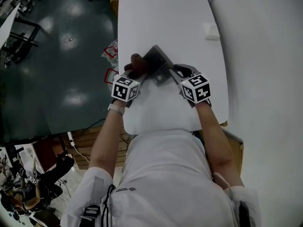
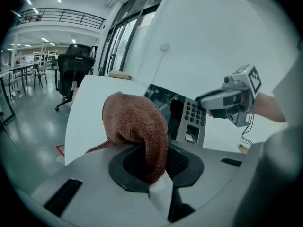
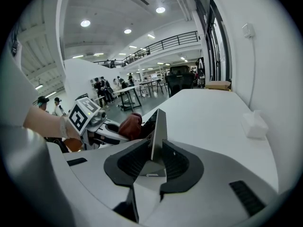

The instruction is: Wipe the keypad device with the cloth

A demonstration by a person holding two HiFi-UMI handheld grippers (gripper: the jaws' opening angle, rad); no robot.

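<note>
As we hold both grippers over the white table [image 1: 165, 13], we list:
Left gripper [image 2: 158, 174]: clamped on the brown cloth [image 2: 137, 126].
Right gripper [image 3: 152, 162]: gripping the keypad device [image 3: 158, 131] by its edge, tilted up.
Position of cloth: bunched at the device's left side, keys uncovered.

Person: white short-sleeved shirt [image 1: 165, 174], white left wristband [image 1: 115, 109]. Left gripper [image 2: 151, 155] and right gripper [image 3: 154, 152]: grey bodies, black jaw pads [image 3: 132, 162], black-and-white marker cubes [image 1: 125, 88].
</note>
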